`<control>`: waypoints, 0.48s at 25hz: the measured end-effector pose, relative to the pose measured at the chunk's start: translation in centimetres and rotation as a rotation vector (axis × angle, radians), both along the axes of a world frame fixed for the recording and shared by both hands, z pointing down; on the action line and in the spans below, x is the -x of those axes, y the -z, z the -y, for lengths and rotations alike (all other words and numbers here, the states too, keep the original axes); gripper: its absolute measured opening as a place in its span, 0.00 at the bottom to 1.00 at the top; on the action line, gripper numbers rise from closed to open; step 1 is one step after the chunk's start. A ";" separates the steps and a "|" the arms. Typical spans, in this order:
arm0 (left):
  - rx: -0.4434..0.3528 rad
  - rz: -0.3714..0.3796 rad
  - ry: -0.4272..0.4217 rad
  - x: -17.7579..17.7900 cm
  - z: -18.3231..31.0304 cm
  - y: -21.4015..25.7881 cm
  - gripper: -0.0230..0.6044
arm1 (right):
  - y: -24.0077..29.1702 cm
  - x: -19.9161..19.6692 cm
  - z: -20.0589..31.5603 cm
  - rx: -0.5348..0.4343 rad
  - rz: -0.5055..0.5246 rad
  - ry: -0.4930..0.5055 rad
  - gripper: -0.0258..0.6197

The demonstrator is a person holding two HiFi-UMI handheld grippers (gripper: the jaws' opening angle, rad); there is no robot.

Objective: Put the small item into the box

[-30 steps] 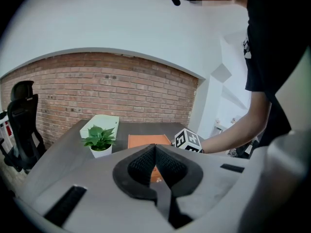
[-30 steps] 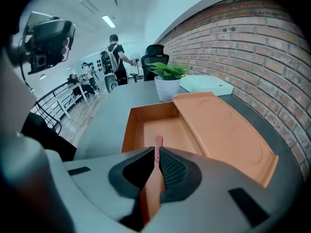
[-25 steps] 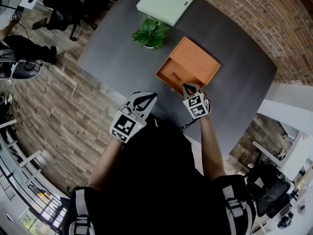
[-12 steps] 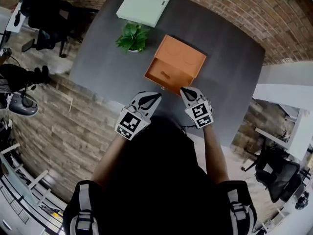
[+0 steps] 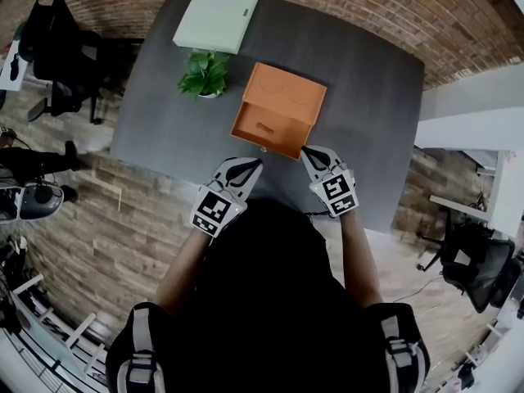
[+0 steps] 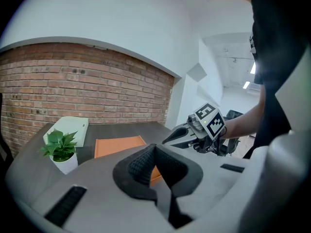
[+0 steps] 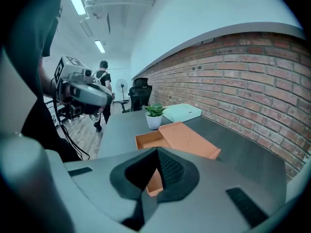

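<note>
An orange box lies on the dark table, its lid slid toward the far side so the near part stands open. A small dark item lies in that open part. My left gripper is shut and empty, hovering at the table's near edge just left of the box front. My right gripper is also shut and empty, its tips by the box's near right corner. The left gripper view shows the box and the right gripper; the right gripper view shows the box and the left gripper.
A potted plant stands left of the box, and a flat white case lies behind it at the table's far edge. Brick wall runs along the far side. Office chairs stand on the wood floor at left. A person stands far back.
The head view has swung, so the table and box sit further left and higher. Both grippers stay shut at the table's near edge, the left one a little closer to the box.
</note>
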State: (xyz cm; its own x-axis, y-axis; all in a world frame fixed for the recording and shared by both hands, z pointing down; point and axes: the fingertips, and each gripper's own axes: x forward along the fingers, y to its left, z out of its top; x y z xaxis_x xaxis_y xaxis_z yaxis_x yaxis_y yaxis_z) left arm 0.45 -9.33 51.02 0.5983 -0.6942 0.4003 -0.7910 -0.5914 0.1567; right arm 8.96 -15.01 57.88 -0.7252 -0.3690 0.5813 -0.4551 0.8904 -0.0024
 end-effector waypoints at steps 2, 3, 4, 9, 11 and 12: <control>-0.004 0.001 -0.010 0.2 0.0 0.1 0.07 | 0.4 -0.2 -0.2 -0.005 0.002 -0.019 0.08; -0.008 0.001 -0.012 0.4 0.0 0.2 0.07 | 0.6 -0.2 -0.4 -0.009 0.001 -0.026 0.08; -0.013 0.002 -0.014 0.7 0.0 0.4 0.07 | 0.7 -0.2 -0.6 -0.012 0.001 -0.034 0.08; -0.023 0.004 -0.054 1.8 -0.5 0.7 0.07 | 1.5 0.3 -1.6 -0.017 0.000 -0.087 0.08; -0.023 0.002 -0.066 2.3 -1.0 1.0 0.07 | 1.7 0.9 -2.2 -0.017 -0.001 -0.096 0.08; -0.024 0.001 -0.071 2.6 -1.1 1.1 0.07 | 2.0 1.2 -2.5 -0.017 0.003 -0.099 0.08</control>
